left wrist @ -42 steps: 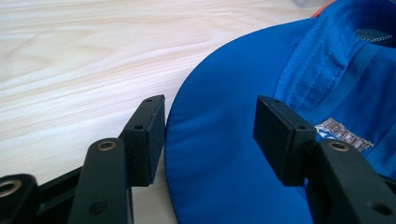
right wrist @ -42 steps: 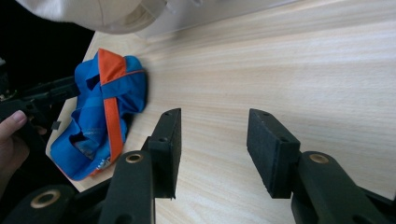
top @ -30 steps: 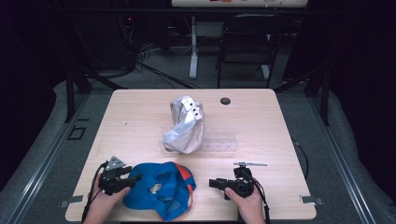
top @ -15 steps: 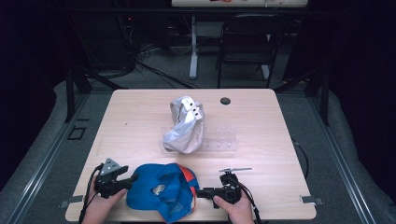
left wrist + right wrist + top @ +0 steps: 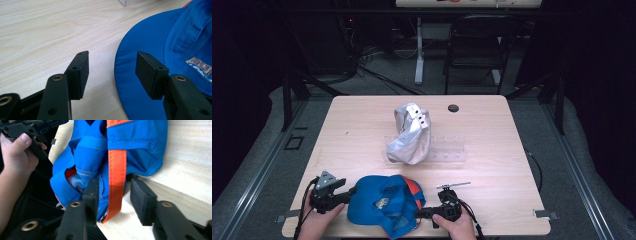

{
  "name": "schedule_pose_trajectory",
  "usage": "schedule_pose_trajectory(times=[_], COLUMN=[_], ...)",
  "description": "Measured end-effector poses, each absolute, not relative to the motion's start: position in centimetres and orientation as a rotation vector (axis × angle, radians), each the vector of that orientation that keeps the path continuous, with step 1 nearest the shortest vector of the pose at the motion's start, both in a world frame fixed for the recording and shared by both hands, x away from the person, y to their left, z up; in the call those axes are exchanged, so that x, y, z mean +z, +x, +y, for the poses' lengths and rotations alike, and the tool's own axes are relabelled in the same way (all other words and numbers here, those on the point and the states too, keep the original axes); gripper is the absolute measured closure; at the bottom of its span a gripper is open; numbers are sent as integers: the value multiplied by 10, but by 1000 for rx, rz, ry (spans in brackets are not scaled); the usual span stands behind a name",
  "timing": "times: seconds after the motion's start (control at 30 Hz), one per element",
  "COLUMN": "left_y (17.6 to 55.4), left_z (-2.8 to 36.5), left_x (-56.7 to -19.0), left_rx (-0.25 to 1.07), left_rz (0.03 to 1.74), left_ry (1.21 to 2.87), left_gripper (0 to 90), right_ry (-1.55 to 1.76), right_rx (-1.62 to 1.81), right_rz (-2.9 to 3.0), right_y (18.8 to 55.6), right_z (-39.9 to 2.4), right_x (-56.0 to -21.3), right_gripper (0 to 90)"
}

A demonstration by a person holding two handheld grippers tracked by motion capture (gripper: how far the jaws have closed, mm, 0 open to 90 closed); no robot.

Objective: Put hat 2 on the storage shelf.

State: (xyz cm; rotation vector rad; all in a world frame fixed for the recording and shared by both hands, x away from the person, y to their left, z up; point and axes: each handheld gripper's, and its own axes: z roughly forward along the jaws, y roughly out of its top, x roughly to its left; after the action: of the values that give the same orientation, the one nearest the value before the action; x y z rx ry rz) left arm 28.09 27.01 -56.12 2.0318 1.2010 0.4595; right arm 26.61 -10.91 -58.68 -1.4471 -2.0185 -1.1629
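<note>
A blue cap (image 5: pixel 379 202) with orange trim lies near the table's front edge, its back hanging a little over that edge. My left gripper (image 5: pixel 351 195) is open at the cap's left side. Its jaws (image 5: pixel 112 62) straddle the rim of the blue brim (image 5: pixel 140 45) without pressing it. My right gripper (image 5: pixel 418 214) points left into the cap's back. Its jaws have just been closing around the orange strap (image 5: pixel 117 170) and bunched blue fabric (image 5: pixel 87 147). The left pad (image 5: pixel 91 191) is against the fabric, and a gap remains at the right pad (image 5: pixel 140 195).
A silver-grey cap (image 5: pixel 409 135) rests on a clear plastic stand (image 5: pixel 449 152) at the table's middle. A small black disc (image 5: pixel 453 108) lies near the far edge. A person's hand (image 5: pixel 17 157) holds the left gripper. Chairs and cables stand beyond the table (image 5: pixel 362 130).
My right gripper has moved left and toward the table's front edge, onto the cap's back. The cap's back has bunched and slid slightly over the front edge. The left gripper has stayed put.
</note>
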Motion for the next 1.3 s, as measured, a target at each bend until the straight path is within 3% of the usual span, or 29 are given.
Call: schedule_pose_trajectory(times=[0.13, 0.2, 0.8, 1.3], left_y=[281, 281, 280, 281], left_z=[270, 271, 273, 274], left_x=[-562, -562, -560, -561], left_rx=[454, 455, 469, 478], left_rz=[1206, 1206, 1196, 1188], left_ry=[2031, 2034, 2035, 2026], left_gripper=[448, 448, 449, 452], right_ry=[-1482, -1508, -1637, -1581], right_rx=[-1150, -1174, -1221, -1206], right_rz=[-1965, -1926, -1838, -1809], right_y=[268, 269, 284, 298], right_z=[-113, -114, -145, -142], right_x=[-586, -585, -550, -527], right_gripper=[768, 777, 788, 793])
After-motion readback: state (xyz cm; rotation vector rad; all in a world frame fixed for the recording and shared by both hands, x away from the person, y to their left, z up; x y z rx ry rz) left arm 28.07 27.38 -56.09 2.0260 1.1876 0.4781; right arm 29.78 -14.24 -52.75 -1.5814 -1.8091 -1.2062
